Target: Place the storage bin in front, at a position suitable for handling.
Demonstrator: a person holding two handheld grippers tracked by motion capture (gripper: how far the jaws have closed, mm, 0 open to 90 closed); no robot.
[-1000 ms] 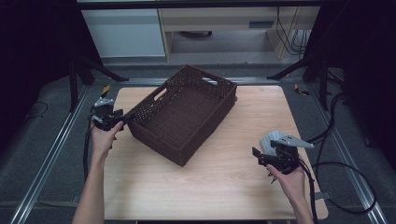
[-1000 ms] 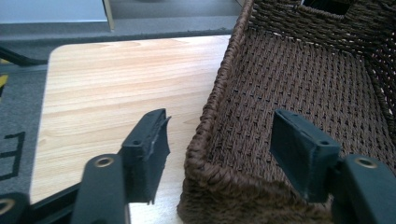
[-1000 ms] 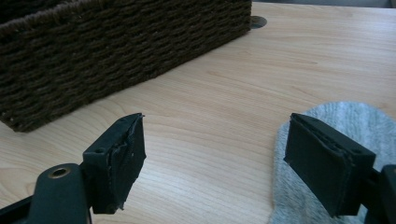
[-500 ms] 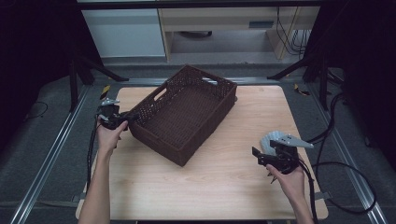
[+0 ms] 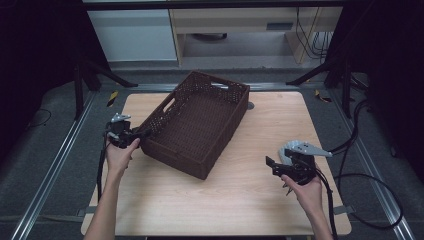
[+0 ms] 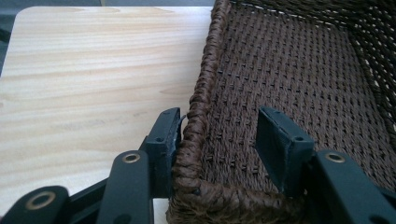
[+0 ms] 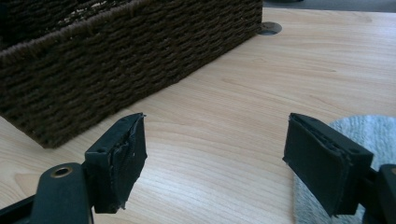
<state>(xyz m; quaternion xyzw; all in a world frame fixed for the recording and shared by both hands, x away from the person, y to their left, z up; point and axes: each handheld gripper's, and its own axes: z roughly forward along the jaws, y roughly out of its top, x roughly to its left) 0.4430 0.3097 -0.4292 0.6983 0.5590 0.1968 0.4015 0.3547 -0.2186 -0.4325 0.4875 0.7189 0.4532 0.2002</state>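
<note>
Fingers on my left gripper straddle the basket rim at its near left corner: one touches the outside of the wall, the other stands inside, clear of the weave, and they have just been closing. I see the basket lying askew on the desk. Right of the basket, well apart, my right gripper hovers with fingers spread and nothing between them.

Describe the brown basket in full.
The basket is a dark brown woven rectangular box, open-topped and empty, with handle slots in its walls. It stands upright, turned at an angle, on the light wooden table. The left tongs have just been closing astride its near corner rim, one jaw outside against the weave, one inside.
</note>
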